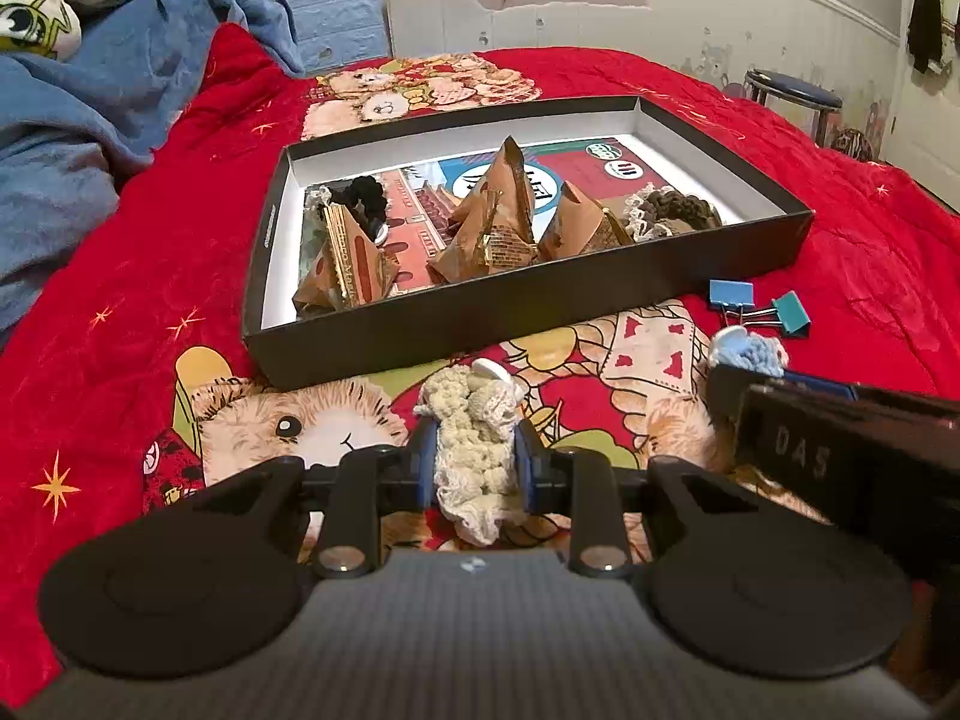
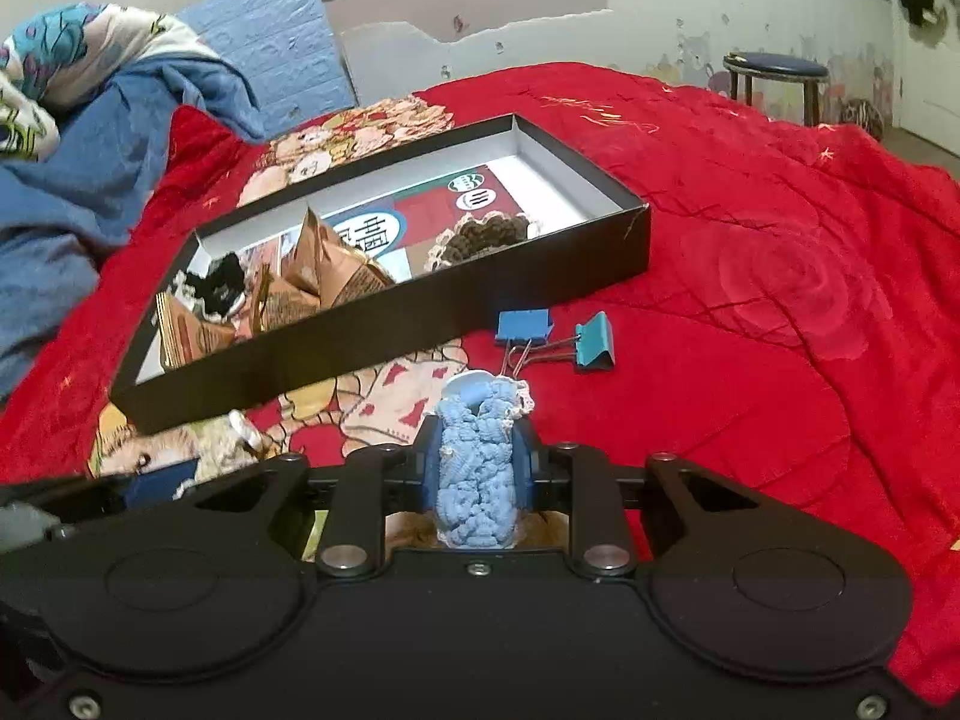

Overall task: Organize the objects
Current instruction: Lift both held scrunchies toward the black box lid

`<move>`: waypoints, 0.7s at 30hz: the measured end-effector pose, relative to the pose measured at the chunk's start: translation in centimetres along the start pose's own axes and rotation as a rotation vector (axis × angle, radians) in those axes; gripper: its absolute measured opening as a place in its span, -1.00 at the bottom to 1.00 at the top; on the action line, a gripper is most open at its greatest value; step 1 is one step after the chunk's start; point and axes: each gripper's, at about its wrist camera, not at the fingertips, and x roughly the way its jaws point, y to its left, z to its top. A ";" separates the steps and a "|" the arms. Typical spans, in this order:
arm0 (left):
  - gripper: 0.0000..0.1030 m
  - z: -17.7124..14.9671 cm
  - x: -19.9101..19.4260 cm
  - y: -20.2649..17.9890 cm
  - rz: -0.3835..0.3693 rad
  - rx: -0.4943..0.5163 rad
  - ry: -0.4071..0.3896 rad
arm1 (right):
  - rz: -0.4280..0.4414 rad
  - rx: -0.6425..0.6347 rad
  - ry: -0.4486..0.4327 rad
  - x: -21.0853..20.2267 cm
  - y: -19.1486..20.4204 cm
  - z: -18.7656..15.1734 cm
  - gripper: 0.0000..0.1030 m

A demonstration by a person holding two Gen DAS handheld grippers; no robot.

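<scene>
A shallow black box [image 1: 528, 306] [image 2: 384, 324] lies on the red bedspread. It holds several brown pyramid packets [image 1: 498, 222], a black scrunchie [image 1: 366, 195] and a brown scrunchie [image 1: 672, 210] [image 2: 486, 234]. My left gripper [image 1: 477, 450] is shut on a cream scrunchie [image 1: 474, 438], just in front of the box's near wall. My right gripper [image 2: 477, 456] is shut on a light blue scrunchie [image 2: 477, 468], which also shows at the right of the left wrist view [image 1: 747, 348]. Two blue binder clips [image 1: 759, 306] [image 2: 555, 339] lie on the bedspread right of the box.
A blue blanket and patterned pillow [image 1: 78, 78] are piled at the left. The red bedspread [image 2: 780, 276] stretches right. A round stool [image 1: 792, 99] [image 2: 777, 75] stands beyond the bed by the white wall.
</scene>
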 end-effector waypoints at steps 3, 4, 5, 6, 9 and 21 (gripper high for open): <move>-0.42 0.0 -0.1 -0.1 -0.007 0.002 -0.004 | 0.014 0.019 -0.009 -0.1 -0.2 0.1 -0.54; -0.42 0.0 -0.1 -0.1 -0.011 0.002 -0.004 | 0.019 0.022 -0.012 -0.1 -0.2 0.2 -0.54; -0.42 0.0 -0.1 -0.2 -0.014 0.004 -0.004 | 0.023 0.023 -0.015 -0.1 -0.1 0.2 -0.54; -0.42 0.0 -0.2 -0.3 -0.016 0.008 -0.007 | 0.031 0.024 -0.019 -0.1 -0.1 0.2 -0.54; -0.43 0.0 -0.2 -0.5 -0.020 0.016 -0.010 | 0.046 0.011 -0.039 -0.4 0.3 0.3 -0.54; -0.43 0.2 -0.2 -0.1 -0.025 -0.007 -0.003 | 0.085 0.041 -0.058 -0.3 0.3 1.0 -0.54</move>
